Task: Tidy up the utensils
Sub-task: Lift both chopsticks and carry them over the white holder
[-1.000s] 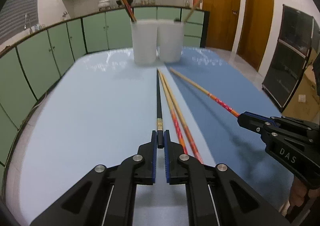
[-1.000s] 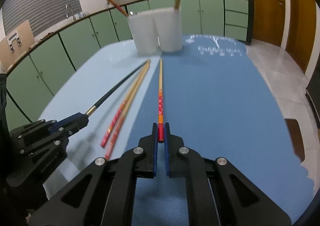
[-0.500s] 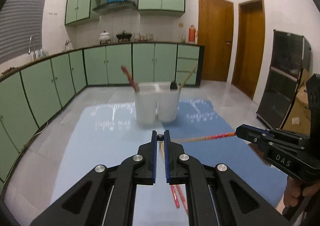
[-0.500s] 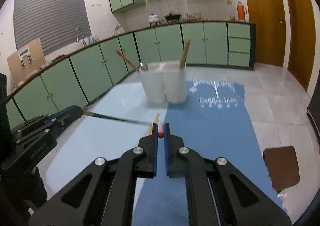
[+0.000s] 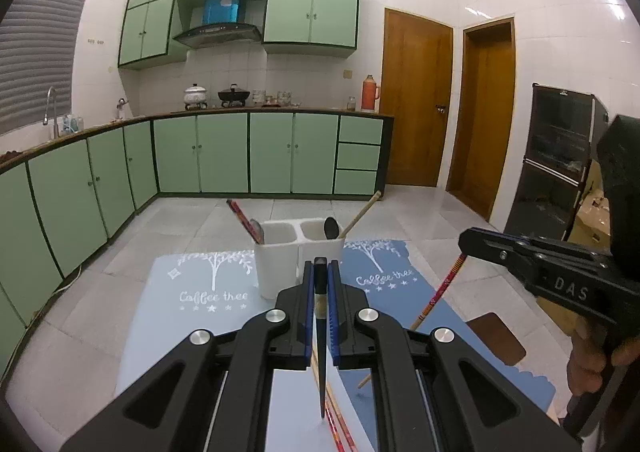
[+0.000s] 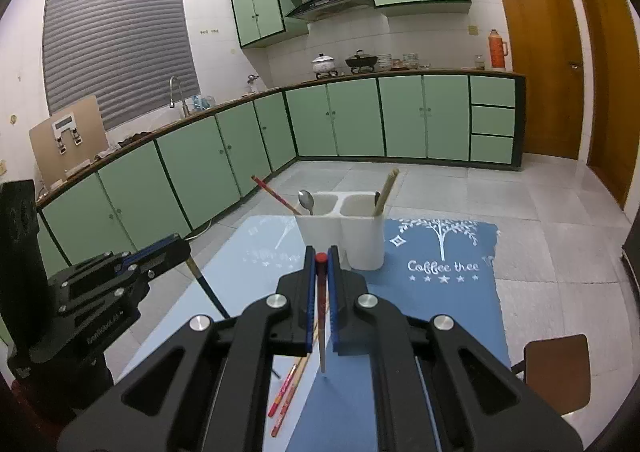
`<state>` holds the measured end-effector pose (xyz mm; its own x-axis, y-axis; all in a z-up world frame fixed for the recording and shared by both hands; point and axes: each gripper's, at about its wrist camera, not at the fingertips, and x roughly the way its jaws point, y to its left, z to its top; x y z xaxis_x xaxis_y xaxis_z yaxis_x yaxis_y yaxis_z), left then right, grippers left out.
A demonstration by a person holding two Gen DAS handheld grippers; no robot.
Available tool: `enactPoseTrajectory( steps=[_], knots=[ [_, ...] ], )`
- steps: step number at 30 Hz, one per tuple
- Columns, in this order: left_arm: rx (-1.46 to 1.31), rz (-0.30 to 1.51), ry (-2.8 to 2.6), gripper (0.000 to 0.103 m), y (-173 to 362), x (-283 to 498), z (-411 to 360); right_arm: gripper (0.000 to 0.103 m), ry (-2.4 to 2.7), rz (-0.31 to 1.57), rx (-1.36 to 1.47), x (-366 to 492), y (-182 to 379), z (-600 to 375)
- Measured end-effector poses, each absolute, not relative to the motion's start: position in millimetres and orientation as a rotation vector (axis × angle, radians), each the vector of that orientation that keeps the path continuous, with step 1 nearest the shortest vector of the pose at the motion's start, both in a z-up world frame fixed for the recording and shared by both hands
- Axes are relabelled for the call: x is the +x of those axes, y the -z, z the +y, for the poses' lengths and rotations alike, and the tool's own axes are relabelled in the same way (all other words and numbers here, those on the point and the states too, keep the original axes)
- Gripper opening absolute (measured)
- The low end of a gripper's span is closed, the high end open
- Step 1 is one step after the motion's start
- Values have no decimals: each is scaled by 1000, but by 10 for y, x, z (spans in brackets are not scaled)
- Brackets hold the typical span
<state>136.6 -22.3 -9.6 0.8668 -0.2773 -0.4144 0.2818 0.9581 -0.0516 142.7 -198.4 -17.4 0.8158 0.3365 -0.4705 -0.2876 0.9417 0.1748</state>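
The left claw is clamped on the top of a black chopstick, which hangs tip down. The right claw pinches a red-topped chopstick the same way. Held like this, each stick can probably drop straight into the white holder. Two more red sticks lie on the counter.

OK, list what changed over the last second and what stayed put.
Both grippers rose: the left gripper lifted the black chopstick off the table, and the right gripper lifted the red-tipped chopstick; each now hangs tip-down. Unchanged: both grips, the two chopsticks on the table, and the white holder.
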Motion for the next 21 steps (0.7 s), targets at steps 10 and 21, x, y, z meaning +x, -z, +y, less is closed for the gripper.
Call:
enactPoseTrajectory(
  steps=[10, 21],
  knots=[
    [10, 361, 289, 6, -156, 1502, -232, 5, -342, 455, 116, 1687, -157, -2036],
    [1, 158, 224, 6, -780, 2020, -233, 5, -288, 300, 121, 2198, -707, -2079]
  ],
)
